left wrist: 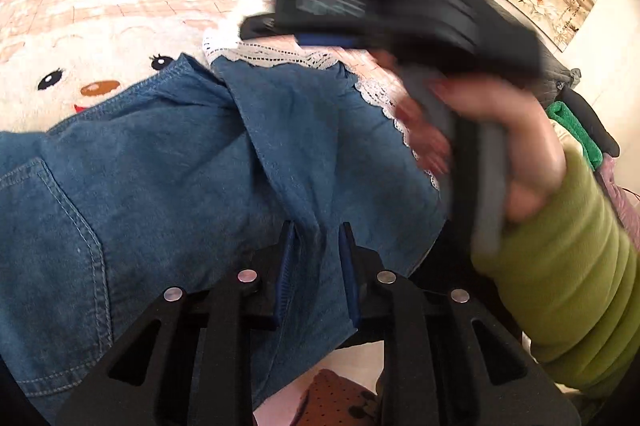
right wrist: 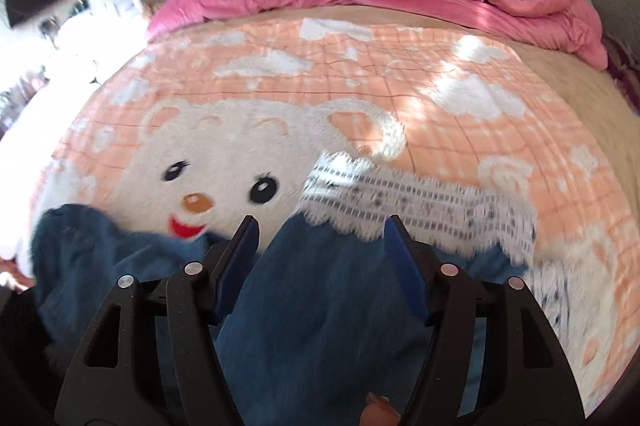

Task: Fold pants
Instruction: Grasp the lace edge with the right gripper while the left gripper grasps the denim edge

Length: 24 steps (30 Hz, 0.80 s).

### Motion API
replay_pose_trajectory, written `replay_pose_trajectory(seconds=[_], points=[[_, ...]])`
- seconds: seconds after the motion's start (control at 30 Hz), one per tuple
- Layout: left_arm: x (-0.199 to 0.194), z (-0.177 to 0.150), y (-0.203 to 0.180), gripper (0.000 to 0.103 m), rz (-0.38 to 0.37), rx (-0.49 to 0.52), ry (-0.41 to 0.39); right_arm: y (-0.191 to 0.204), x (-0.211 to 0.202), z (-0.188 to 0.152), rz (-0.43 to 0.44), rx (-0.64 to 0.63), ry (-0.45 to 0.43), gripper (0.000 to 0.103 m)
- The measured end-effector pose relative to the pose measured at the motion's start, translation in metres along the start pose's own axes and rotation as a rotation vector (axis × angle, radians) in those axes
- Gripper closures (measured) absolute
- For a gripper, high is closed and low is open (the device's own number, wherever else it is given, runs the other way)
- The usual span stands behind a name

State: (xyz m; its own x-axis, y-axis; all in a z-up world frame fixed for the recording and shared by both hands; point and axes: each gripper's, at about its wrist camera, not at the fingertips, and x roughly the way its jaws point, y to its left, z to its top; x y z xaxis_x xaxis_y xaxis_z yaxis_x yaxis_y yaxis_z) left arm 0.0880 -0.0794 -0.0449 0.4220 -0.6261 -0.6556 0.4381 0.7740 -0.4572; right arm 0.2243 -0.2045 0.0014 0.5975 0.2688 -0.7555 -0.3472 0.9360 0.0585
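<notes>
Left wrist view: left gripper (left wrist: 316,266) pinches a fold of the pants (left wrist: 160,193). Right gripper (right wrist: 320,258) stands wide over the lace hem (right wrist: 420,201); a careless pull may undo the fold.

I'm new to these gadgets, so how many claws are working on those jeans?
2. The left claw pinches a fold of the denim pants near the camera; the right claw, held in a hand, hovers above the lace hem.
</notes>
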Motion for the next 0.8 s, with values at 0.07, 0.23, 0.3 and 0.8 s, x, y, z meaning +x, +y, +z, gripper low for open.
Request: replay_pose_trajectory(seconds=[0.07, 0.23, 0.3, 0.8], points=[[-0.001, -0.001, -0.001, 0.082, 0.005, 0.005, -0.005, 0.005, 0.022, 0.014, -0.033, -0.033, 0.049, 0.045], [0.001, 0.002, 0.0, 0.082, 0.039, 0.034, -0.032, 0.011, 0.073, 0.029, -0.08, -0.034, 0.185, 0.045], [0.001, 0.003, 0.0, 0.082, 0.038, 0.032, -0.041, 0.009, 0.084, 0.031, -0.079, -0.012, 0.211, 0.046], [-0.006, 0.004, 0.011, 0.074, 0.07, 0.028, -0.083, -0.093, -0.057, -0.008, -0.02, 0.29, -0.101, 0.098]])
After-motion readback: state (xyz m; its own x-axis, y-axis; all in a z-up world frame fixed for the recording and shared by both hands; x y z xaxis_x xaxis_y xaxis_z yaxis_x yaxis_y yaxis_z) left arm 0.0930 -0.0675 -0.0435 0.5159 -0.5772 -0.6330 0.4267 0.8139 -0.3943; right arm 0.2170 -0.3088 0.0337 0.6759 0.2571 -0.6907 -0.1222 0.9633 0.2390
